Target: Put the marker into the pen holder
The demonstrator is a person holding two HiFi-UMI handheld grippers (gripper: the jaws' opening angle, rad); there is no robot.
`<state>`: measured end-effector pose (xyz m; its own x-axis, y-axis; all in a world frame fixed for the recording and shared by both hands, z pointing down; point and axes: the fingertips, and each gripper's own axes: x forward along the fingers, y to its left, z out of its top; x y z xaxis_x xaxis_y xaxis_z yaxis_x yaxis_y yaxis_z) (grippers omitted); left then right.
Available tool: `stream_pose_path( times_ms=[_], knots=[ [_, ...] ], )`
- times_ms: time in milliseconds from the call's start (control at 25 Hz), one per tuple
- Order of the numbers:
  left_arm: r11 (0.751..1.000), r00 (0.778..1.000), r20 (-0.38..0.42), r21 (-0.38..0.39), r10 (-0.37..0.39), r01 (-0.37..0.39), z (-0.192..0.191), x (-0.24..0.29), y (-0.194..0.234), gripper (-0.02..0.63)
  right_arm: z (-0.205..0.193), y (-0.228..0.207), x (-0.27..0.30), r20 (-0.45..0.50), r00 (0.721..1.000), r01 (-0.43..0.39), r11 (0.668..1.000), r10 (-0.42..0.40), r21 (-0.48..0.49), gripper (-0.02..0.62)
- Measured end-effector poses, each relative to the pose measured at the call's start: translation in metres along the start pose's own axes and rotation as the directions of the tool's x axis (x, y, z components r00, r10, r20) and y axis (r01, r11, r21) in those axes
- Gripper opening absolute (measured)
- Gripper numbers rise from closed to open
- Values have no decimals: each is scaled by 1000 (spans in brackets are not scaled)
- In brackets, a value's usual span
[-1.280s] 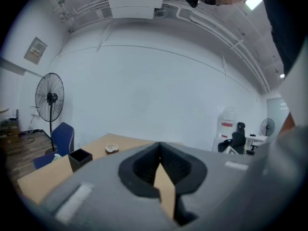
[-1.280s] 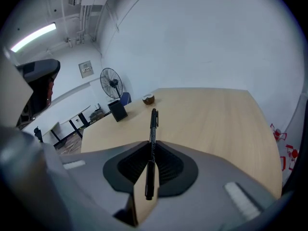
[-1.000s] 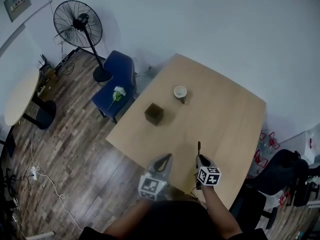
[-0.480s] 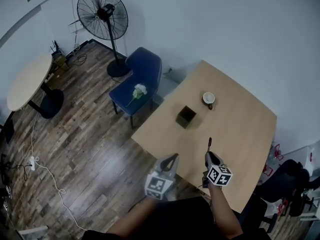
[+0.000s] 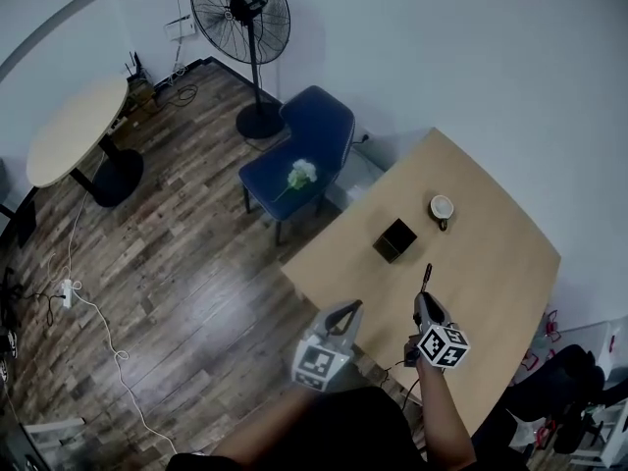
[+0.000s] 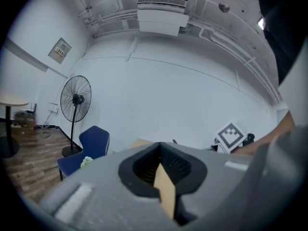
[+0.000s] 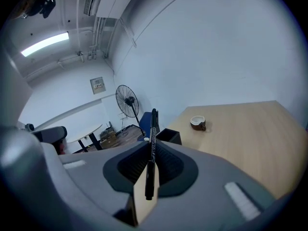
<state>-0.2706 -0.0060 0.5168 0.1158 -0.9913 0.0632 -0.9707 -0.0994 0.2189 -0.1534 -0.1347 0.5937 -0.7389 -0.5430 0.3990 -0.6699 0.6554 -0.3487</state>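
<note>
A black marker (image 7: pixel 152 139) stands clamped between the jaws of my right gripper (image 7: pixel 150 147), its tip sticking out ahead. In the head view that right gripper (image 5: pixel 426 300) hovers over the near part of the wooden table (image 5: pixel 500 273), with the marker (image 5: pixel 425 277) pointing at the pen holder (image 5: pixel 394 239). This pen holder (image 7: pixel 168 135) is a small black open box, just beyond the marker tip and apart from it. My left gripper (image 5: pixel 351 309) hangs off the table's near-left edge. Its jaws (image 6: pixel 160 147) stand together with nothing between them.
A white and brown cup (image 5: pixel 442 207) stands on the table past the holder, also in the right gripper view as a cup (image 7: pixel 197 123). A blue chair (image 5: pixel 309 150) carrying a white flower (image 5: pixel 301 173) is left of the table. A standing fan (image 5: pixel 240 10), round table (image 5: pixel 74 126) and floor cable (image 5: pixel 93 312) lie further left.
Table and pen holder have slid right in the head view. Both grippers moved forward, and the marker tip is much nearer the holder. The marker stays held.
</note>
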Motion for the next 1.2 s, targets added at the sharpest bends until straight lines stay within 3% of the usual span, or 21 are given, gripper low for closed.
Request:
stream_pose_path(
  times_ms=[320, 840, 1200],
  knots=[
    [999, 996, -86, 32, 3, 0, 4, 40, 57, 3, 31, 1, 70, 38, 999, -15, 998, 13, 57, 43],
    [992, 979, -181, 76, -90, 105, 8, 155, 101, 3, 57, -50, 154, 68, 996, 41, 985, -53, 167, 43],
    [984, 970, -194, 74, -145, 162, 7, 213, 119, 3, 67, -62, 189, 71, 995, 60, 989, -70, 137, 43]
  ],
)
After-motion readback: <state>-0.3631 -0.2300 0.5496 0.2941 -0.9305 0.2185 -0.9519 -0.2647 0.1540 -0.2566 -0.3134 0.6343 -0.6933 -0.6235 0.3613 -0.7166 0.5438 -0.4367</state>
